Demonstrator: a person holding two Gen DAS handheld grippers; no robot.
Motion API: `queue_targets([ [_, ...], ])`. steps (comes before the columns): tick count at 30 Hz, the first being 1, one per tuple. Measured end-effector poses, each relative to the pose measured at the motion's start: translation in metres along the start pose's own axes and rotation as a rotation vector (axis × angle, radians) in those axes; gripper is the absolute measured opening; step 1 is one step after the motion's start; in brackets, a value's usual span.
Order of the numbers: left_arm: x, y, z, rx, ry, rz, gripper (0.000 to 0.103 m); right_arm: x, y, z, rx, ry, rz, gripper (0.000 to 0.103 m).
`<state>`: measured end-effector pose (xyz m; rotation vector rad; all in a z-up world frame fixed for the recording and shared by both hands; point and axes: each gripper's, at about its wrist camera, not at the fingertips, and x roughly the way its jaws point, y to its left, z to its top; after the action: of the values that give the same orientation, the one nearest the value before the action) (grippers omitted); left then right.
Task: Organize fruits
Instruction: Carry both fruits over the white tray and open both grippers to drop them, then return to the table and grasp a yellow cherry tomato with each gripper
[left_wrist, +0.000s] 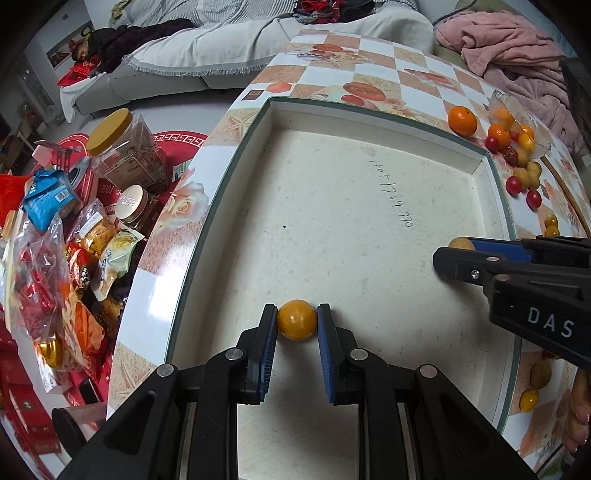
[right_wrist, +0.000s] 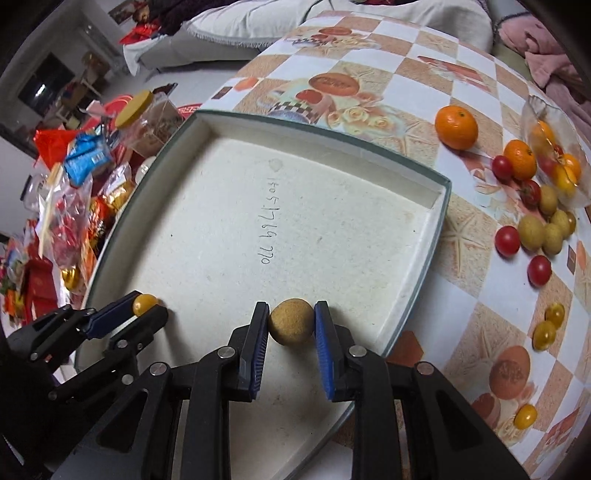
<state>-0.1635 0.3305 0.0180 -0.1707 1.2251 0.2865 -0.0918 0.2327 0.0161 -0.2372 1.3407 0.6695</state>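
My left gripper (left_wrist: 297, 320) is shut on a yellow cherry tomato (left_wrist: 297, 319) over the near part of the white box lid (left_wrist: 332, 122). My right gripper (right_wrist: 291, 322) is shut on a tan longan (right_wrist: 291, 321) above the same lid (right_wrist: 437, 236), near its right wall. In the right wrist view the left gripper (right_wrist: 147, 304) shows at lower left with the yellow cherry tomato (right_wrist: 144, 302) between its pads. In the left wrist view the right gripper (left_wrist: 452, 251) comes in from the right, the longan (left_wrist: 461, 243) half hidden behind its finger.
Right of the lid lie mandarins (right_wrist: 456, 126), red cherry tomatoes (right_wrist: 507, 240), longans (right_wrist: 531, 232) and yellow tomatoes (right_wrist: 544, 334) on the checked tablecloth (right_wrist: 369, 40). A tipped glass bowl (right_wrist: 556, 147) holds more fruit. Snack bags (left_wrist: 48, 258) and jars (left_wrist: 122, 147) crowd the left side below the table.
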Motion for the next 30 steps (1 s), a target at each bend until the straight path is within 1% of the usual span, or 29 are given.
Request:
queue_targets([
  [2,0.0,0.0,0.0,0.002,-0.002,0.0,0.024,0.001,0.004,0.001,-0.021,0.001,-0.011,0.029],
  [5,-0.001,-0.001,-0.001,0.017,-0.004,0.003,0.024,0.002,0.008,0.002,-0.035,0.007,-0.003,0.04],
  [6,-0.001,-0.002,-0.001,0.023,-0.004,0.006,0.025,0.002,0.008,0.002,-0.037,0.007,-0.006,0.048],
  [7,-0.001,-0.002,-0.001,0.025,-0.004,0.014,0.03,0.002,0.008,0.003,-0.036,0.005,-0.005,0.055],
  [8,-0.001,-0.001,-0.001,0.025,-0.003,0.022,0.056,0.0,0.008,0.002,-0.032,0.001,-0.001,0.058],
  [9,-0.003,-0.001,-0.001,0.021,-0.011,0.032,0.075,-0.001,0.007,0.002,-0.029,-0.005,0.003,0.062],
  [11,-0.01,0.0,-0.003,0.022,-0.053,0.037,0.075,-0.005,0.005,0.003,-0.025,-0.018,0.013,0.066],
  [13,-0.01,-0.001,-0.002,0.032,-0.039,0.041,0.075,-0.013,0.003,0.004,-0.021,-0.035,0.017,0.077],
  [14,-0.01,-0.002,-0.002,0.034,-0.032,0.044,0.075,-0.017,0.001,0.004,-0.015,-0.049,0.02,0.079],
  [18,-0.016,-0.009,0.001,0.049,-0.031,0.024,0.075,-0.037,-0.009,0.002,0.012,-0.098,0.015,0.083],
  [22,-0.024,-0.025,0.005,0.081,-0.049,0.004,0.075,-0.055,-0.033,-0.01,0.067,-0.132,-0.015,0.083],
  [25,-0.031,-0.044,0.01,0.113,-0.062,-0.022,0.075,-0.065,-0.058,-0.025,0.136,-0.139,-0.037,0.083],
  [30,-0.043,-0.083,0.017,0.184,-0.088,-0.081,0.075,-0.078,-0.104,-0.06,0.238,-0.131,-0.103,0.083],
])
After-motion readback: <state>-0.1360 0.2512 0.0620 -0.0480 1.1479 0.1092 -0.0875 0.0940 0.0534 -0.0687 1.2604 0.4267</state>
